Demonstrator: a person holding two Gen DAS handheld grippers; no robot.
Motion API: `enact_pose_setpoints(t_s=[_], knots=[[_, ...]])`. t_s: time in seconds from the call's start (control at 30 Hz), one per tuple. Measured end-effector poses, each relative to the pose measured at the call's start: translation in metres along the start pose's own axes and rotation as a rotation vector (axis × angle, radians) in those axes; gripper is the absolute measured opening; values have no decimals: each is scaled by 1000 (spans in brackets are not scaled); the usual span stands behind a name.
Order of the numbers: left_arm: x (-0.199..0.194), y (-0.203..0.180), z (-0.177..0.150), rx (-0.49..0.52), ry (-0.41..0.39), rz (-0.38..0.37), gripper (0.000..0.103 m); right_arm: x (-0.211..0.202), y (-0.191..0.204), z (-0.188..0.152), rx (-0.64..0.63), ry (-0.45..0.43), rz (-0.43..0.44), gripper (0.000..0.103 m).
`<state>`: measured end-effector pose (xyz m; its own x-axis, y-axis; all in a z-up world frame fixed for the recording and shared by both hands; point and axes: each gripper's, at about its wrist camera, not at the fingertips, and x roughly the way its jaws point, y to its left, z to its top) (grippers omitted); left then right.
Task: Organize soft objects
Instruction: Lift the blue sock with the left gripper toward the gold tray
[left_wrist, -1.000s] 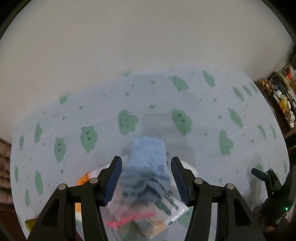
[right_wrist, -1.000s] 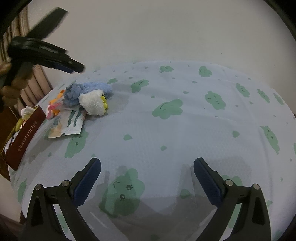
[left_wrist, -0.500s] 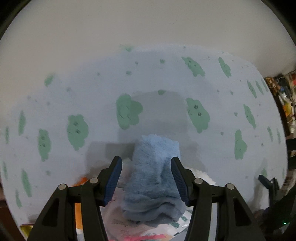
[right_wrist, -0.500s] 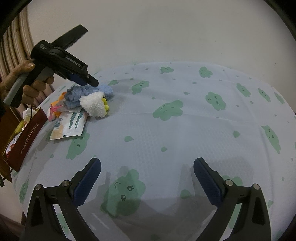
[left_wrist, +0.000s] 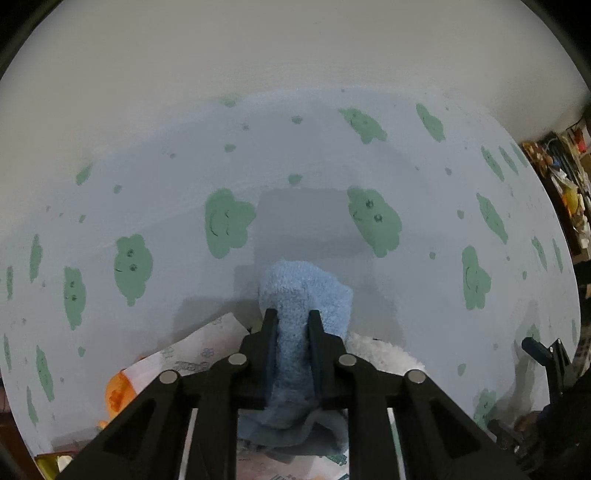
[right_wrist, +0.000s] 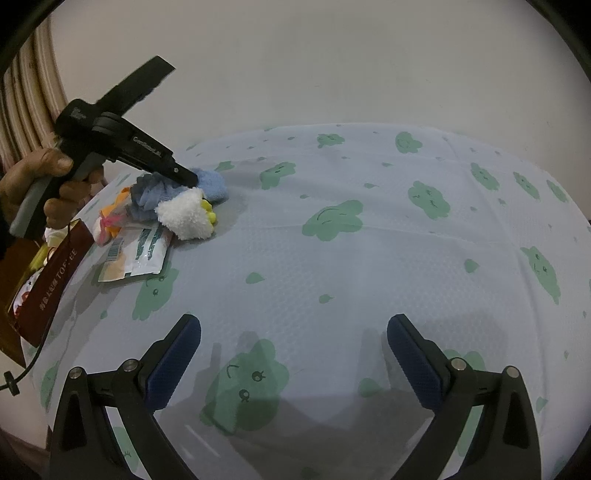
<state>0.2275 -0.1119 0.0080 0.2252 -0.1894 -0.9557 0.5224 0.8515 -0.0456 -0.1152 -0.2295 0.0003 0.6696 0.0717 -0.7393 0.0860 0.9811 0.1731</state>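
The left gripper (left_wrist: 291, 325) is clamped on the blue fleece sock (left_wrist: 306, 291), lengthwise between its fingers (right gripper (right_wrist: 293, 345) gapes empty, well apart) by the table's (right_wrist: 369, 258) left edge.

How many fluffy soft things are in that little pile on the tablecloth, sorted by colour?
Blue: 1, the blue fuzzy cloth, pinched in the left gripper
White: 1, the white fluffy piece
Yellow: 1, the yellow bit beside it
Total: 3

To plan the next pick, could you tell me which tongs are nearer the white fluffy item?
Left. The left tongs are shut on the blue cloth, right beside the white fluffy item. The right tongs hang open, well away, over bare tablecloth.
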Motion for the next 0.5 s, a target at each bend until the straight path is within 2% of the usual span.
enact_pose_setpoints(t_s=[0.07, 0.2, 0.3, 0.5], knots=[[-11, 3, -5, -59, -45, 25, 15, 0, 0, 0, -1, 1, 0, 101], [-45, 11, -27, -174, -147, 20, 15, 0, -1, 0, 0, 2, -2, 101], [-77, 8, -55, -226, -229, -16, 15, 1, -2, 0, 1, 5, -5, 101], [-116, -8, -120, -287, -288, -39, 15, 1, -2, 0, 1, 7, -7, 101]])
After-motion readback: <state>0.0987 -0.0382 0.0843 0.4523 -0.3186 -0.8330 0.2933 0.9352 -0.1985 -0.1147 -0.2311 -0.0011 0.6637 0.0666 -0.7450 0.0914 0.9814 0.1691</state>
